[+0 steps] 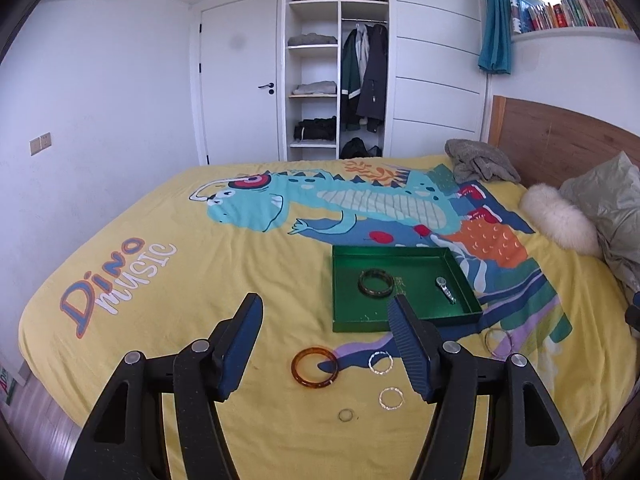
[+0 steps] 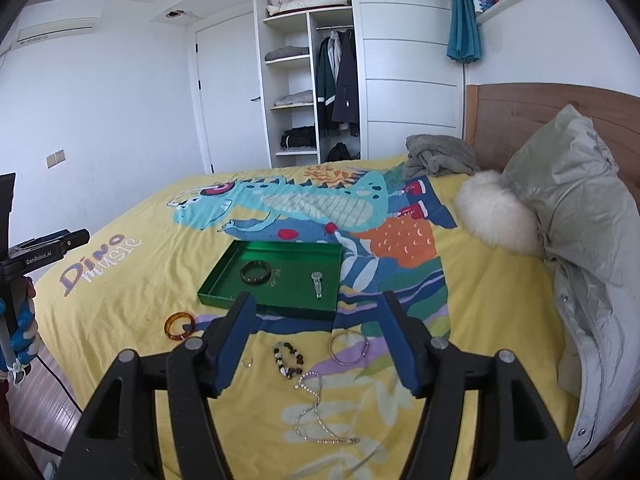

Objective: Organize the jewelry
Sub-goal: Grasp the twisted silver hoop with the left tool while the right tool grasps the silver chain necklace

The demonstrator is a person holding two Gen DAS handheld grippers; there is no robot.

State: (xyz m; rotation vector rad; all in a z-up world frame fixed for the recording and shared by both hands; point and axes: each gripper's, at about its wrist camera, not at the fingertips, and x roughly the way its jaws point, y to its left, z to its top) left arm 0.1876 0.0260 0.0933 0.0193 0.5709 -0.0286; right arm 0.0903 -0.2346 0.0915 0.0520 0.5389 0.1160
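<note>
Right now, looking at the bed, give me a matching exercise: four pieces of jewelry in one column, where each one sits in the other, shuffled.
Things:
1. dark bangle
2. amber bangle
3. watch
4. chain

Places:
A. on the bedspread, left of the tray's near corner
B. in the tray, left part
C. on the bedspread, nearest the right gripper
D. in the tray, right part

Pairs: 1-B, 2-A, 3-D, 4-C
</note>
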